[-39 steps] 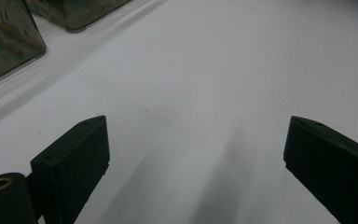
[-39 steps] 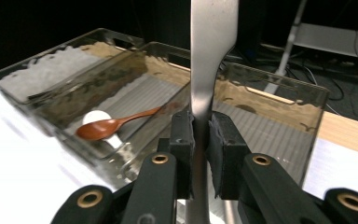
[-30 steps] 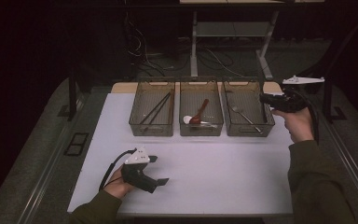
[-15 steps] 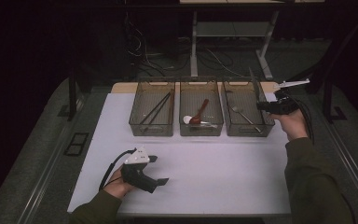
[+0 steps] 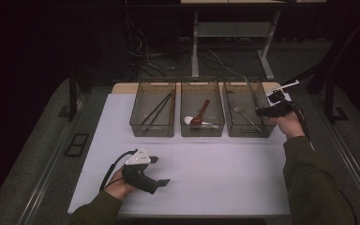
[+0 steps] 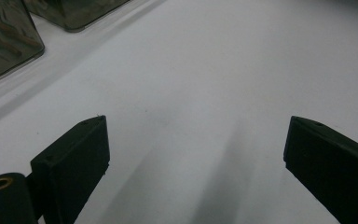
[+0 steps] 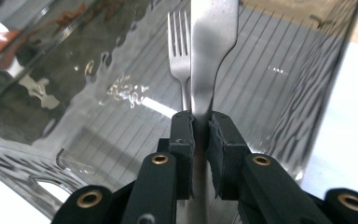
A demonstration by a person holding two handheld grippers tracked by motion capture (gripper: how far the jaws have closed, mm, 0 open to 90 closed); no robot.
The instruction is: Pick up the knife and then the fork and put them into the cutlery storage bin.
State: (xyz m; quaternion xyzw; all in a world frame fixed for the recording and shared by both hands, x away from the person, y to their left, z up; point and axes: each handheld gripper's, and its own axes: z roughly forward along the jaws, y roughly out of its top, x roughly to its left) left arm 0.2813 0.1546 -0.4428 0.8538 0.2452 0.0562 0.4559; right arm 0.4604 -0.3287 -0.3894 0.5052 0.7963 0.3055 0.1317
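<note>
The metal utensil (image 7: 209, 60), a flat silver handle-like piece, is clamped between the two black jaws of the right gripper (image 7: 200, 128) and hangs over the right bin (image 5: 248, 133), the rightmost of three clear bins along the far edge of the white table (image 5: 215, 173). In the right gripper view its broad end points into the bin, just beside a fork (image 7: 181, 51) that already lies on the ribbed floor there. Which kind of utensil it is cannot be told, since its working end is out of frame.

The step in hand looks like setting this piece down with the fork. To do it well, the utensil should come down within the bin's walls, roughly parallel to the fork, low enough that it slides rather than drops; the jaws should part only once its far end rests on the floor, and then lift straight out so the near wall is not knocked.

The middle bin (image 5: 202, 133) holds a reddish spoon (image 5: 200, 114) and a white one, and the left bin (image 5: 153, 133) holds dark chopsticks (image 5: 158, 108).

The left gripper (image 5: 158, 171) rests on the near left of the table, well apart from the bins; its jaws stand wide apart with nothing but bare table between them.
</note>
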